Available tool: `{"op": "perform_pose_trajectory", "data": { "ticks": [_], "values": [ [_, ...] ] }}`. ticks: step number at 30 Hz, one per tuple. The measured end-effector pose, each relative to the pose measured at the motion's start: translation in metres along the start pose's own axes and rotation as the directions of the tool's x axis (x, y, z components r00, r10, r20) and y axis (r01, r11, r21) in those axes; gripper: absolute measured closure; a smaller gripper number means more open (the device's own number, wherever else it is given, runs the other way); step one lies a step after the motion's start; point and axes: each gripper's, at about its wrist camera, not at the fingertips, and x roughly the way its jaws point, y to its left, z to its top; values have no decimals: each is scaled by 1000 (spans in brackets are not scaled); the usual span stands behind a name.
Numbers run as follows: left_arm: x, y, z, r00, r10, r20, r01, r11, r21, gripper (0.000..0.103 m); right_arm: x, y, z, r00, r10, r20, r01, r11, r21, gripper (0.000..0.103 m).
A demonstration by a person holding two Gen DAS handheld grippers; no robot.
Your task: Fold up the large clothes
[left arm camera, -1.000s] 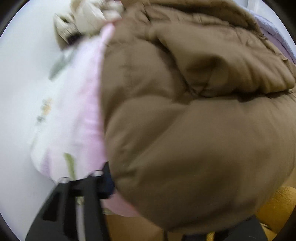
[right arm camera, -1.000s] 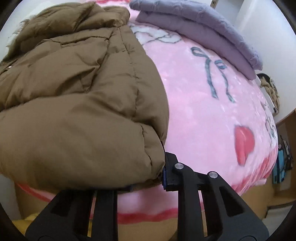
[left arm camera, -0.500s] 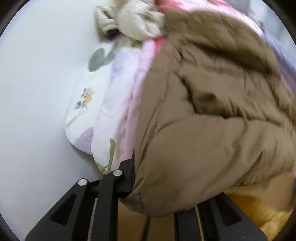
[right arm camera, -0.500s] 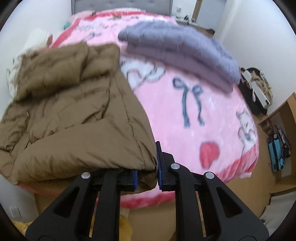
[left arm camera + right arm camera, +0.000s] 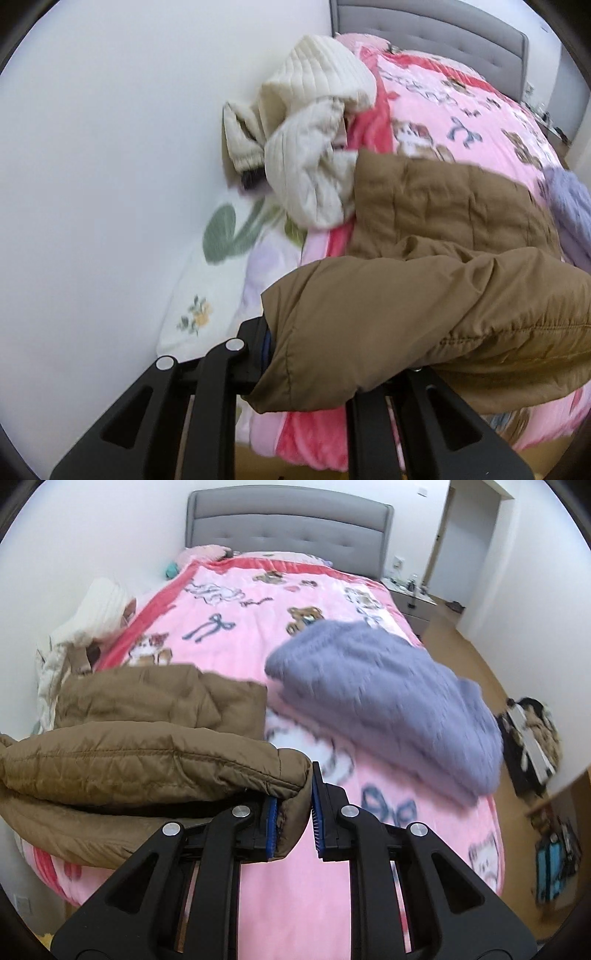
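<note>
The brown puffer jacket [image 5: 147, 760] is lifted by its near hem above the foot of the bed, its far half resting on the pink blanket [image 5: 258, 635]. The right gripper [image 5: 293, 816] is clamped narrow on 1 hem corner; the left gripper [image 5: 332, 354] pinches the other, its jaws mostly buried in fabric. A folded purple sweater [image 5: 388, 694] lies just beside the jacket, a cream coat [image 5: 314, 147] near the wall.
</note>
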Motion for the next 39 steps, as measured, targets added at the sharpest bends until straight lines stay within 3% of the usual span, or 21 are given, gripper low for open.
{"op": "perform_pose_trajectory", "data": {
  "ticks": [9,16,21,26,31,39],
  "values": [
    [39,-31,98,998,12,61,-4,993,-119,88,92,7,91,999,-27,38,29,998,-55,89],
    [107,-62,161,998,3,62,0,999,-52,88,171,15,125,997,-77,-23,76,996,-35,89],
    [158,-89,184,998,23,54,-25,999,42,88,228,29,127,988,-148,-52,143,986,-80,88],
    [213,-131,196,992,115,58,-124,973,194,87,300,53,123,966,-232,-115,210,962,-175,88],
    [257,-150,205,994,109,22,-112,976,186,87,347,60,120,957,-234,-169,217,970,-112,86],
    [298,-168,203,996,86,0,-84,969,232,86,377,76,100,942,-307,-134,288,946,-148,78]
  ]
}}
